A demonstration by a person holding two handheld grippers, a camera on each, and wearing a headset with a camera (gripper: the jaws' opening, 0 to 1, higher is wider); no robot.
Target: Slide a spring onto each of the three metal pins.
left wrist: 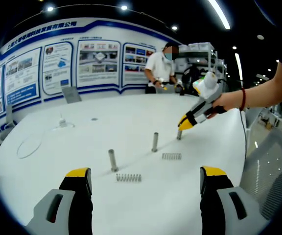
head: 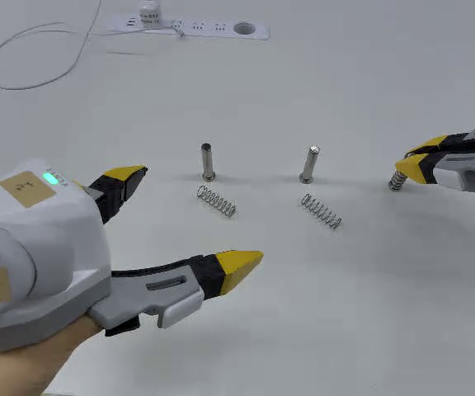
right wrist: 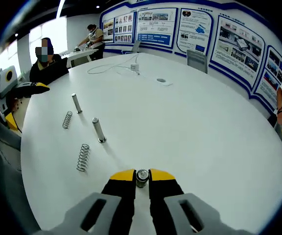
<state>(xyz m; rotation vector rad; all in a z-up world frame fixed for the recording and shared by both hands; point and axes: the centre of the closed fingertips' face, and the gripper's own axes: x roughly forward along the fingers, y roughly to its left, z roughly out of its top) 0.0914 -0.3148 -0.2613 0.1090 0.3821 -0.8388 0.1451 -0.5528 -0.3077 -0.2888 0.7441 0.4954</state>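
Right gripper (right wrist: 141, 171) clamped on spring (head: 397, 181) sleeving third pin (right wrist: 142, 176).
Left gripper (head: 192, 218) spread wide above surface (head: 328, 330); loose springs (head: 215, 201) (head: 321, 210) just beside bare pins (head: 207, 162) (head: 309, 164).

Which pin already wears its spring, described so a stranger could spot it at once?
On the white table three upright metal pins stand in a row. Take the end pin, the one the right gripper is closed on. A spring coils around it; the other two pins are bare, their springs lying loose beside them.
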